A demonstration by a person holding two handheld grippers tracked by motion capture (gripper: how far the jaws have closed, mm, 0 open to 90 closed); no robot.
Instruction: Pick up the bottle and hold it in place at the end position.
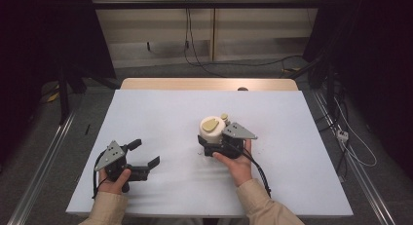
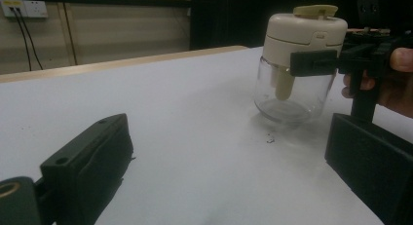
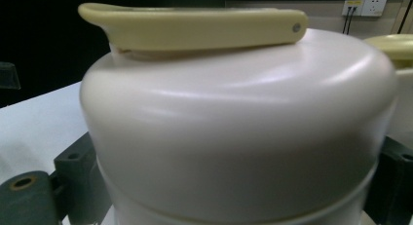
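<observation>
While the right gripper (image 1: 214, 140) clamps the cream lid (image 2: 306, 34) of a small glass jar (image 2: 288, 96), the jar stands upright on the white table (image 1: 292, 137), a little right of the middle. Its jaws sit on either side of the lid, one black jaw pressed flat against the lid's side in the left gripper view, so the grip looks firm and narrow around it. On top of the lid lies a flat yellowish handle (image 3: 195, 28), folded down. Through the clear glass a pale stem (image 2: 283, 86) hangs from the lid; the jar otherwise looks empty, with a few dark specks on the table beside its base.

Well apart to the left, the left gripper (image 1: 146, 154) rests low over the table with its jaws spread wide and nothing between them, pointed toward the jar.

As a judgement, the work is at an early stage: the jar is secured by one tool, the lid is on and the handle untouched. What seems left is bringing the free gripper across to steady the glass or work the handle
</observation>
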